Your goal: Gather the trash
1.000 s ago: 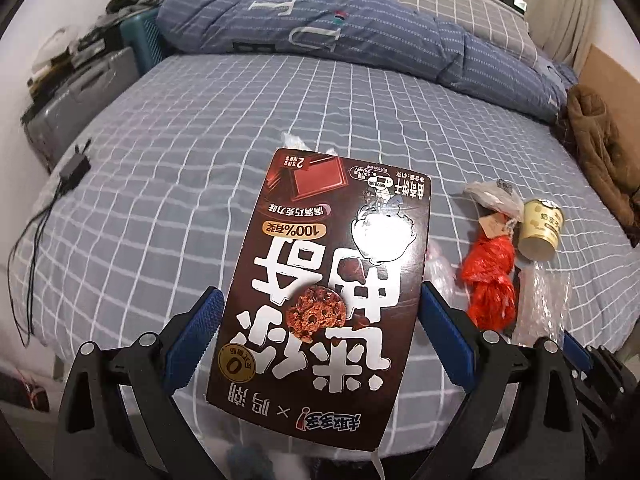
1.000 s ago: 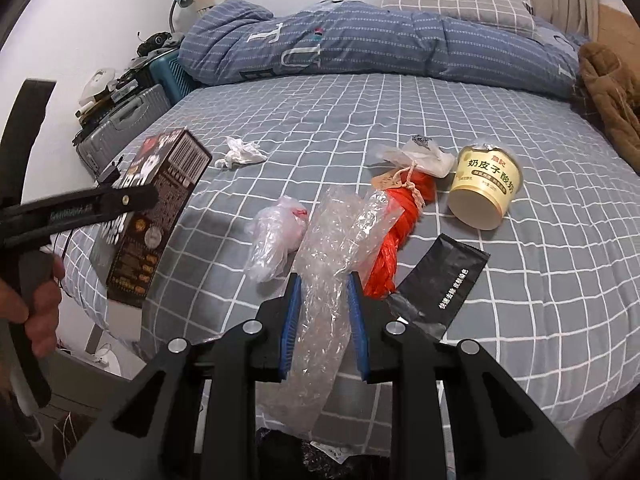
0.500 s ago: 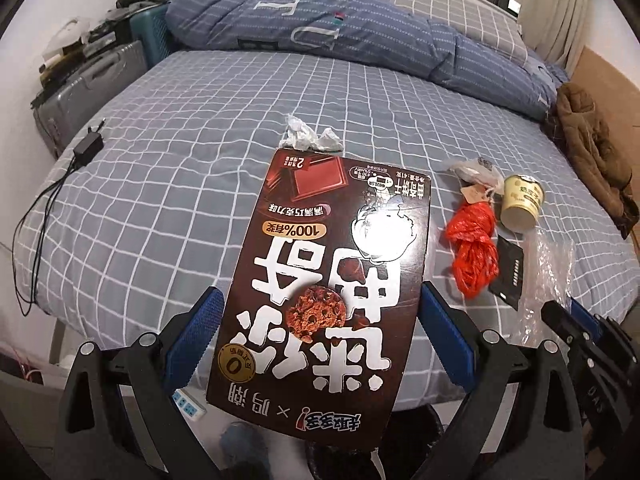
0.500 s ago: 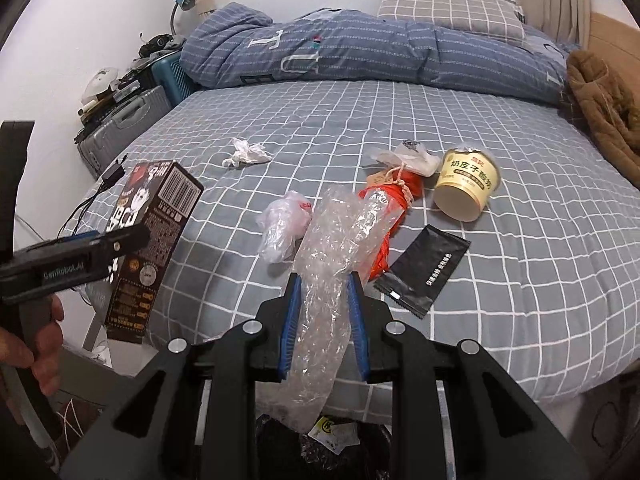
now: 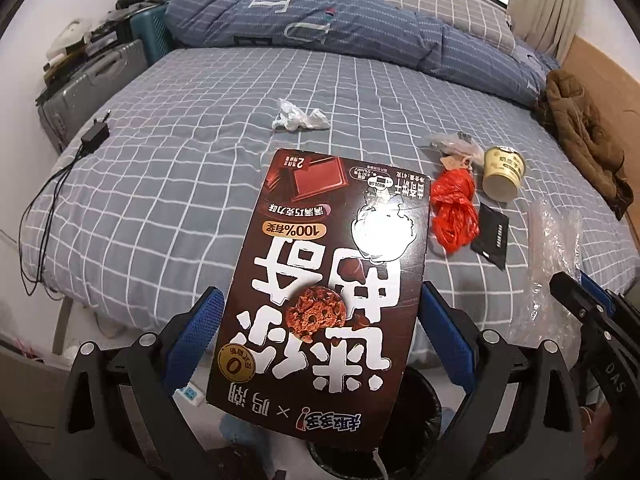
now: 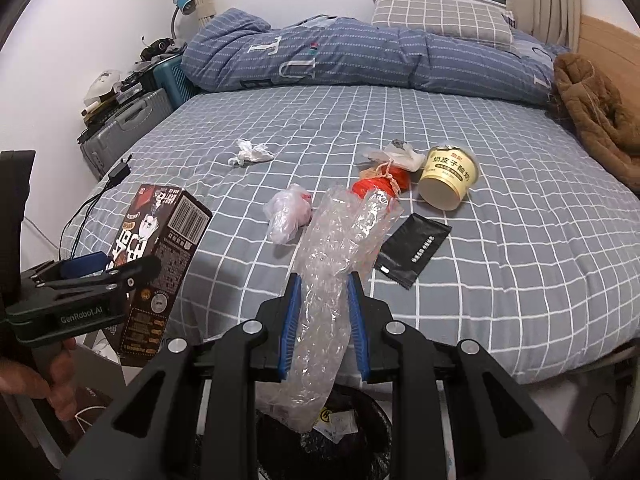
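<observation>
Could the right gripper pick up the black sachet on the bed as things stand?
Probably not: the right gripper is shut on bubble wrap. The black sachet lies uncovered on the bed.

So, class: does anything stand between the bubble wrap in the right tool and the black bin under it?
Nothing visible does. The bubble wrap, clamped in the right tool, hangs straight over the open bin, with only trash already inside it.

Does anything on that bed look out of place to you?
Yes, litter lies across the bedsheet: a tipped-over yellow cup, a red bag, a black sachet, a crumpled tissue and a clear bag. Nothing looks spilled.
</observation>
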